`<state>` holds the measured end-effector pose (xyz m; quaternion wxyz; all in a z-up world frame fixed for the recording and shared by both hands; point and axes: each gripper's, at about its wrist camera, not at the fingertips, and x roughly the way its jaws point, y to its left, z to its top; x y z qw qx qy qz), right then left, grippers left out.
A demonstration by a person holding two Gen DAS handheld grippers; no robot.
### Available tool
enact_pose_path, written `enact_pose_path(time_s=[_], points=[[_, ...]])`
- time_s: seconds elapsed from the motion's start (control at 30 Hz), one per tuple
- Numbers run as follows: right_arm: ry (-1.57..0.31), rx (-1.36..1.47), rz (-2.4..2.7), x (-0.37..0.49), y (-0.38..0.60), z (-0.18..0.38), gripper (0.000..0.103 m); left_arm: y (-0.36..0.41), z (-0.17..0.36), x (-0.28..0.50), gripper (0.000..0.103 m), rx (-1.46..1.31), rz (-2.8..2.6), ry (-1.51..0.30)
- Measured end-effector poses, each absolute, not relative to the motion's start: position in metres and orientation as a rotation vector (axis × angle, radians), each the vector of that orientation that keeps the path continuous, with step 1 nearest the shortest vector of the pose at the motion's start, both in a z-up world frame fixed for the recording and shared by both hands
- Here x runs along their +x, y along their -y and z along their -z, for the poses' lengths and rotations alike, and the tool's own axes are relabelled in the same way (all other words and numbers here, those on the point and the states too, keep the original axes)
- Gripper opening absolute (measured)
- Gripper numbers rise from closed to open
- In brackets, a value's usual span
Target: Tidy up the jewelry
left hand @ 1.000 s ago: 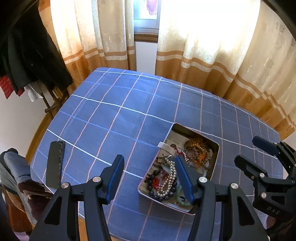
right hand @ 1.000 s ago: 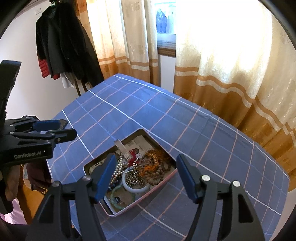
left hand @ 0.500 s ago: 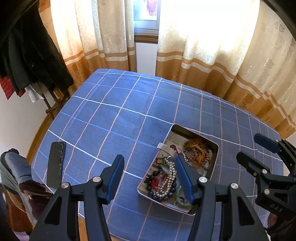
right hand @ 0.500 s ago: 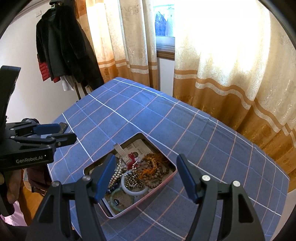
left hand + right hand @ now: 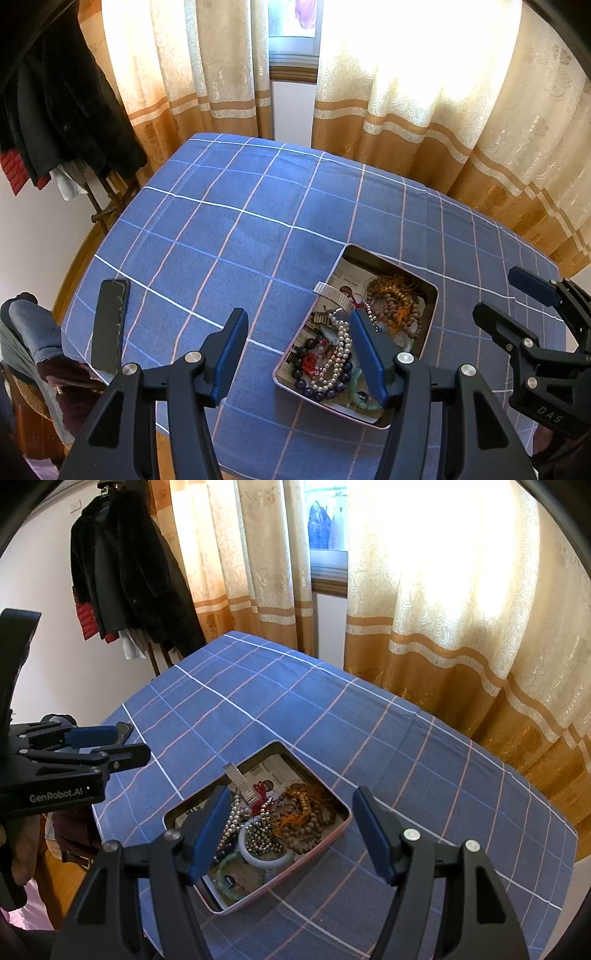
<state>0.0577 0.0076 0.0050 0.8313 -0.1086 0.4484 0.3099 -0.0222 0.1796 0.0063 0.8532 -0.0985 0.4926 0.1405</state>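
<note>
The table [image 5: 229,229] is covered with a blue cloth checked in white and pink lines. A shallow rectangular tin [image 5: 430,295] with a pink outer wall rests on the cloth near the table's front edge, closer to the right side in the left wrist view.

Contents of the tin, all loosely heaped:
- a strand of white pearls [image 5: 338,354] running along the tin's length;
- a string of dark blue beads [image 5: 314,387] at the near end;
- a tangle of brown wooden beads [image 5: 397,306] with orange cord at the far end;
- a metal watch band [image 5: 332,295] leaning over the tin's left rim;
- a pale green bangle [image 5: 236,877] and a white bangle [image 5: 258,856] at the near end;
- printed paper lining the bottom.

The left hand-held gripper [image 5: 299,354] hangs above the cloth with its blue-padded fingers spread and nothing between them; its right finger overlaps the tin in that view. The right hand-held gripper [image 5: 291,834] hangs above the tin, fingers likewise spread and empty, framing the tin's contents. Neither gripper touches the jewelry.

A dark flat phone [image 5: 110,325] lies on the cloth at the table's left edge. Cream and tan curtains [image 5: 424,92] hang behind the table, and dark coats [image 5: 125,572] hang at the left wall.
</note>
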Motion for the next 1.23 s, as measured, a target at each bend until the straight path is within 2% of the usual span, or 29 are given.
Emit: enact_pose_path(time_s=[1.23], points=[[-0.948,-0.236,-0.646,0.0646,-0.001,-0.0037,0.074,-0.1801,0.0023,-0.03,0.058,-0.177,-0.354,-1.031]])
